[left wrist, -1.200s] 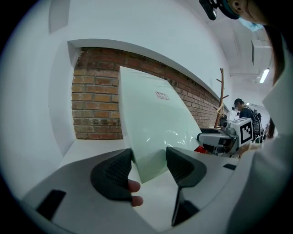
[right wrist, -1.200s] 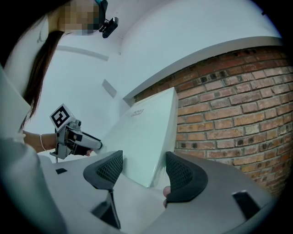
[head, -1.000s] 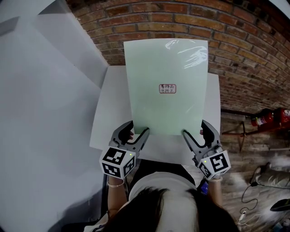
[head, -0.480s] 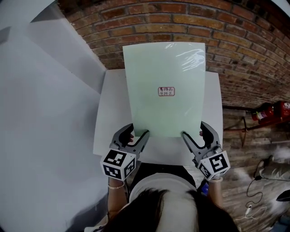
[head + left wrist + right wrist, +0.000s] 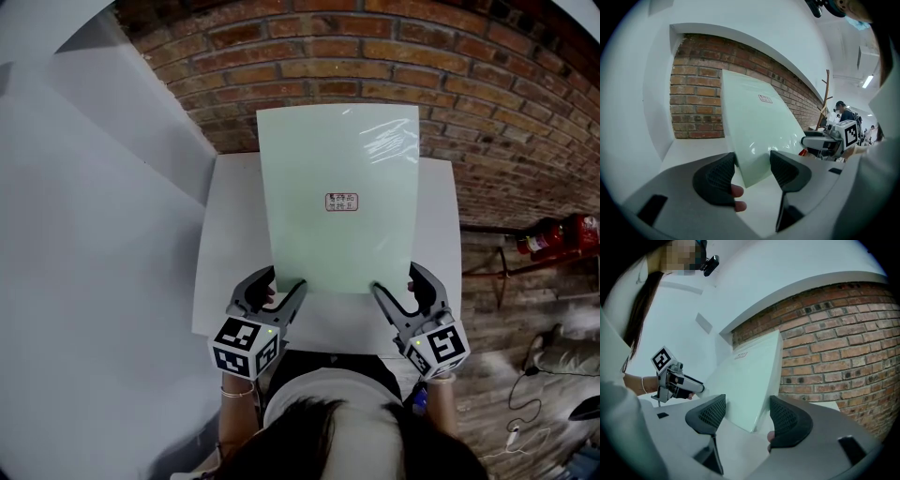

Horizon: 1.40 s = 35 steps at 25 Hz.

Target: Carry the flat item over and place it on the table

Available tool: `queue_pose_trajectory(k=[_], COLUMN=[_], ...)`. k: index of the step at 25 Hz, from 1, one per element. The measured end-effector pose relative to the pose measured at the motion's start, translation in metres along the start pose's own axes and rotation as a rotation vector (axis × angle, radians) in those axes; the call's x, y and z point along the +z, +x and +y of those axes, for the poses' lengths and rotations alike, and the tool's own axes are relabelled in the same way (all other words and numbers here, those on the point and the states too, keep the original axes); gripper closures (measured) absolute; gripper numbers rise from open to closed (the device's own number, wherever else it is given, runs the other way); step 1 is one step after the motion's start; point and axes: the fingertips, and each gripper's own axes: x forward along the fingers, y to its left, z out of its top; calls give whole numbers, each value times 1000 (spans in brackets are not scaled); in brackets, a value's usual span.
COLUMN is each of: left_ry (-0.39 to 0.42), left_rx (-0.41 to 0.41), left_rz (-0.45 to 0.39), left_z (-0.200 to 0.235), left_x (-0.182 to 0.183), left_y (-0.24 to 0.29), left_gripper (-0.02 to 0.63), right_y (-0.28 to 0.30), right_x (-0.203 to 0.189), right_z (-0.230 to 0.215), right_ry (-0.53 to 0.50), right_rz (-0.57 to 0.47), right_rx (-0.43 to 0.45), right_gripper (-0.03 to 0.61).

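A pale green flat sheet [image 5: 339,169] with a small red-printed label [image 5: 341,202] slopes up over the white table [image 5: 230,234], its far edge raised toward the brick wall. My left gripper [image 5: 278,291] is open at the sheet's near left corner, and my right gripper [image 5: 394,281] is open at the near right corner. In the left gripper view the sheet's corner [image 5: 750,154] hangs in the wide gap of the left gripper [image 5: 752,161], face showing, not pinched. The right gripper view shows the same: the sheet [image 5: 745,385] sits in the gap of the right gripper [image 5: 747,406].
A brick wall [image 5: 375,56] backs the table, and a white wall panel [image 5: 94,234] runs along its left. Right of the table, a red fire extinguisher [image 5: 553,239] and cables [image 5: 525,412] lie on the floor. A coat stand [image 5: 826,93] and people [image 5: 843,110] are far off.
Both grippers and the sheet's near edge have shifted slightly lower in the head view, toward the person. The jaws stand as far apart as before.
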Motion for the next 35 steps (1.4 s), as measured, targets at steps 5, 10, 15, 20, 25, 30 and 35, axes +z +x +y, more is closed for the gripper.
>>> queue_pose_trajectory(k=[5,10,15,20,25,30,35], left_ry=[-8,-24,-28,-40,-50,-63,-77], left_rx=[-13,-26,-31,-32,-27,-24,-22], left_rz=[16,32,49,58,69,83,97], left_z=[7,14,18,24,29,36,42], left_x=[-6,-9,-11,-14,-18,-22,-26], left_y=[8,17,23,31,37,42,48], left_gripper=[364,364,364,364,364,364,364], right_y=[7,14,20,27,35,44,52], right_x=[-8,-13,-18,-22,-27,-33,-38], right_z=[-1,-6,-8,-12,-15,-17,-19], right_ry=[11,24,34,40,44,54,64], right_rz=[18,34,46,59,72,87,101], right_rx=[-12,-19,-21,-20,-15,-9,-5], right_gripper=[265,265,265,265,265,265,265])
